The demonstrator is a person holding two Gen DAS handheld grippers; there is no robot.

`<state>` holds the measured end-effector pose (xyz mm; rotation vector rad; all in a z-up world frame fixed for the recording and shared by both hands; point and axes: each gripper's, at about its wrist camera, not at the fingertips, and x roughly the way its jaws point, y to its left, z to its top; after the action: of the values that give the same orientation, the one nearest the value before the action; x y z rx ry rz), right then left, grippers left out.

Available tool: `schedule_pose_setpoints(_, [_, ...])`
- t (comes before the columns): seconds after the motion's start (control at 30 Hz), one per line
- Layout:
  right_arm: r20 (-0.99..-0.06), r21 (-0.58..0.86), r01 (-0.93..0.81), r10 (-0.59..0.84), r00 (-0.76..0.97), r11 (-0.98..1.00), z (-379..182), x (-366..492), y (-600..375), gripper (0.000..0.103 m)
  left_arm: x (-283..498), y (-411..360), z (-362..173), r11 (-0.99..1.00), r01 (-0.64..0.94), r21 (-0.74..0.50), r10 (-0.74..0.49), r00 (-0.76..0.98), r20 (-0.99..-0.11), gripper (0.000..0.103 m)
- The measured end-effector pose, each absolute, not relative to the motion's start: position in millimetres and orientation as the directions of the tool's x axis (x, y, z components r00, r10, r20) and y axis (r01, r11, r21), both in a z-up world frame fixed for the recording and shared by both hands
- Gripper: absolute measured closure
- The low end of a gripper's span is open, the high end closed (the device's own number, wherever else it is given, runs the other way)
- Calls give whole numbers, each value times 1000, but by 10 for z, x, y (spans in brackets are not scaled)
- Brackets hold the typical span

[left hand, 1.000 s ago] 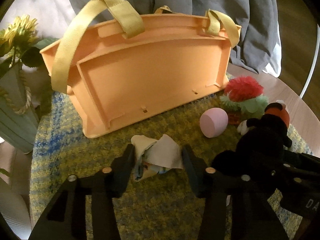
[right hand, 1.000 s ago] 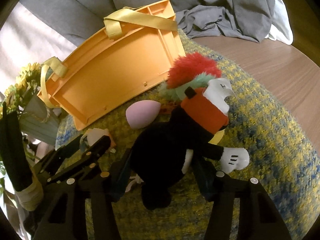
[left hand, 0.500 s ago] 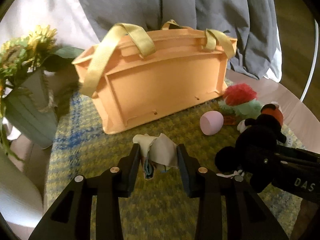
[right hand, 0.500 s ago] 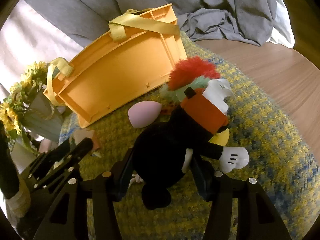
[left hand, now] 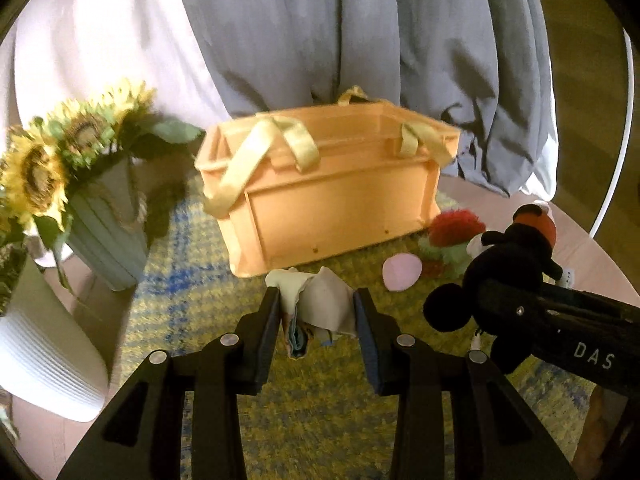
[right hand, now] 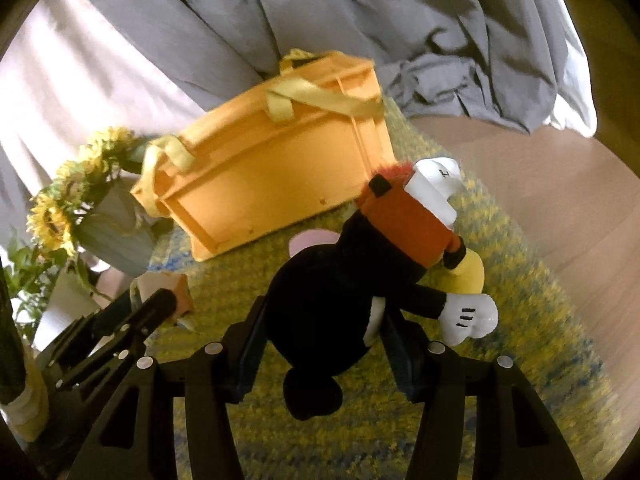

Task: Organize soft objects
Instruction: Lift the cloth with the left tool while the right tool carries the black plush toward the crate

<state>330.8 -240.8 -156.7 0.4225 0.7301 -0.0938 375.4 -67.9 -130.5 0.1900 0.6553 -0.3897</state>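
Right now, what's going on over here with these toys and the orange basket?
A person is tidying soft things with a handheld gripper in each hand. The left gripper is clamped on a crumpled cloth bundle, and the right gripper is clamped on a black plush mouse toy. Both are held above the yellow-blue mat, in front of the orange basket, which looks empty from here. A pink egg-shaped toy and a red-and-green fuzzy toy lie on the mat beside it.
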Motion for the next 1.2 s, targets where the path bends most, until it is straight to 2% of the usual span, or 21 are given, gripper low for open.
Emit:
schedule_pose_setpoints(0.7, [-530, 288, 100, 72, 845, 952, -892, 3049, -2473, 48, 3317, -665, -640, 942, 335, 17, -288, 833, -472, 67])
schedule_pose_setpoints(1.2, [-419, 288, 33, 95, 903, 957, -500, 3054, -2485, 48, 3295, -655, -222, 956, 292, 13, -268, 893, -361, 67])
